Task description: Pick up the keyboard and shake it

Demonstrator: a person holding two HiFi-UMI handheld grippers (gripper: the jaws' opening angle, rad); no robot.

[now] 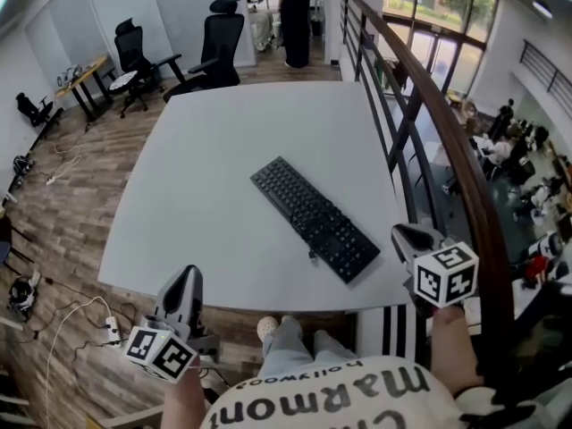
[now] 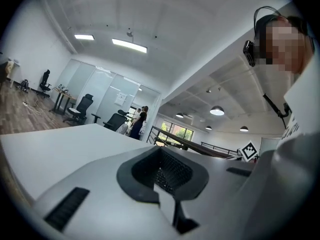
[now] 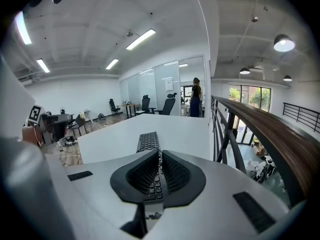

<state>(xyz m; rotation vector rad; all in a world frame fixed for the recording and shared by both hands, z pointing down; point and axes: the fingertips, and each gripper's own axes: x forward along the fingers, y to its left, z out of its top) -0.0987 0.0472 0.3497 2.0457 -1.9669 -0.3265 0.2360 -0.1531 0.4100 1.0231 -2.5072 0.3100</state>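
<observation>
A black keyboard (image 1: 313,219) lies diagonally on the white table (image 1: 206,177), its near end towards the table's front right corner. My left gripper (image 1: 189,273) hovers off the table's front edge, well left of the keyboard, shut and holding nothing. My right gripper (image 1: 399,231) is just beyond the keyboard's near right end, also shut and holding nothing. In the right gripper view the keyboard (image 3: 147,141) stretches away straight ahead of the closed jaws (image 3: 159,155). The left gripper view shows its closed jaws (image 2: 161,153) level with the tabletop (image 2: 60,149); I cannot make out the keyboard there.
A dark railing (image 1: 420,123) runs along the table's right side, with a drop to a lower floor behind it. Black office chairs (image 1: 219,47) stand past the far edge, and a person (image 1: 295,16) stands beyond them. Cables (image 1: 63,329) lie on the wooden floor at the left.
</observation>
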